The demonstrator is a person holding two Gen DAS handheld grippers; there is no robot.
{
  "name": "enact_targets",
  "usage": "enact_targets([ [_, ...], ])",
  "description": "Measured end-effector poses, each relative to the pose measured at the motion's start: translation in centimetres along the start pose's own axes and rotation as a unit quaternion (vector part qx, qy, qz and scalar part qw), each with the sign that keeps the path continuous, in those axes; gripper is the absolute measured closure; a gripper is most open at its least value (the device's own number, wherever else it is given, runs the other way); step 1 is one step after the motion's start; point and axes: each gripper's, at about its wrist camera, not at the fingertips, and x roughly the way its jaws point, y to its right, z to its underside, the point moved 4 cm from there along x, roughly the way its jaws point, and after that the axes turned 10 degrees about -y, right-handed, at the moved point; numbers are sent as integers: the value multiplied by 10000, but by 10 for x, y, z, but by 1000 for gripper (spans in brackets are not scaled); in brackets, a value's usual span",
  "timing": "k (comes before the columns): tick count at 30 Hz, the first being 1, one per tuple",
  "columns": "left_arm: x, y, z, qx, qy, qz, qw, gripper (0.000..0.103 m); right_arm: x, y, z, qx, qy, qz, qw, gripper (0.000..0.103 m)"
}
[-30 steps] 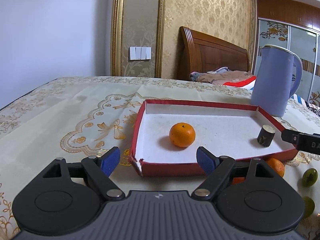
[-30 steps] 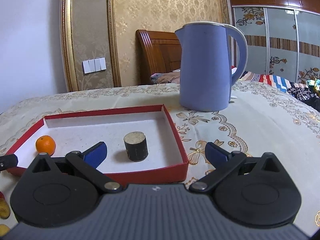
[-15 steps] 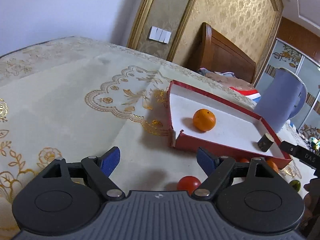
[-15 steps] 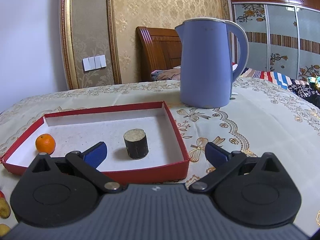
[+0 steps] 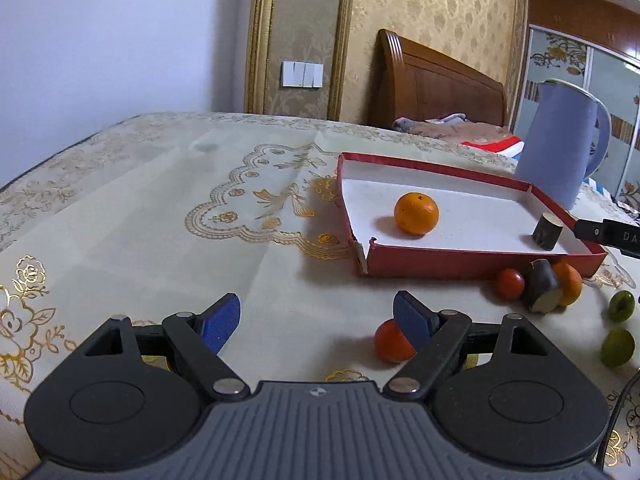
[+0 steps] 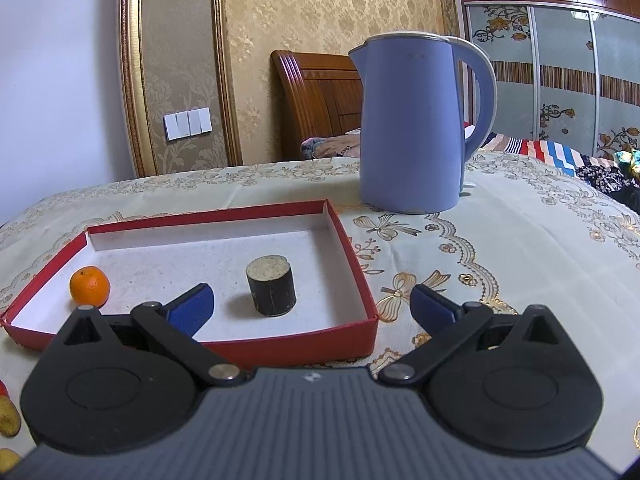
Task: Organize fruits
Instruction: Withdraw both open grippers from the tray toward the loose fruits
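Observation:
A red-walled white tray point(image 5: 460, 264) holds an orange point(image 5: 416, 213) and a dark cylinder piece point(image 5: 547, 231). In front of it on the cloth lie a small red fruit point(image 5: 508, 283), a dark cut piece point(image 5: 541, 290), another orange point(image 5: 570, 278) and two green fruits point(image 5: 621, 305). A red fruit point(image 5: 389, 342) lies just behind my left gripper's right finger. My left gripper point(image 5: 316, 318) is open and empty. My right gripper point(image 6: 310, 306) is open and empty above the tray's point(image 6: 360, 336) near wall; the orange point(image 6: 89, 285) and the cylinder point(image 6: 271, 290) lie inside.
A blue kettle point(image 6: 416, 124) stands behind the tray on the right; it also shows in the left wrist view point(image 5: 560, 140). Yellowish fruits point(image 6: 8, 420) lie at the right wrist view's lower left. A wooden headboard point(image 5: 436, 84) stands beyond the table.
My left gripper has drawn back from the tray and swung, so the loose fruits in front of the tray come into view. My right gripper has barely moved. Both stay open.

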Motion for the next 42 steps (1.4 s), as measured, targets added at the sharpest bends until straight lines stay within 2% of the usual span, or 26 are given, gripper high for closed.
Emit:
enact_targets([
  [3,-4,-4,1,135,102,-25,9999,19,1,1,0,12,-18,-3,10000,0],
  [9,-14,-4,7,500,163,303,9982,19,1,1,1,-6,-40,-4,10000,0],
  [16,-14,11,11,1095,75,74,9939,19,1,0,1,-5,-53,-5,10000,0],
  [22,-3,35,12,1787,-81,-111,9838,19,1,1,1,-17,-54,-4,10000,0],
  [27,14,50,7,2013,-165,-251,9791,18,1,1,1,-19,-50,-5,10000,0],
  [29,18,47,1,1900,-197,-126,9815,18,2,1,1,-21,-52,-4,10000,0],
  [34,25,24,-3,1265,-504,341,9901,18,0,2,0,-7,-39,-5,10000,0],
  [42,10,27,10,1558,-345,179,9870,18,1,0,0,-48,-72,6,10000,0],
])
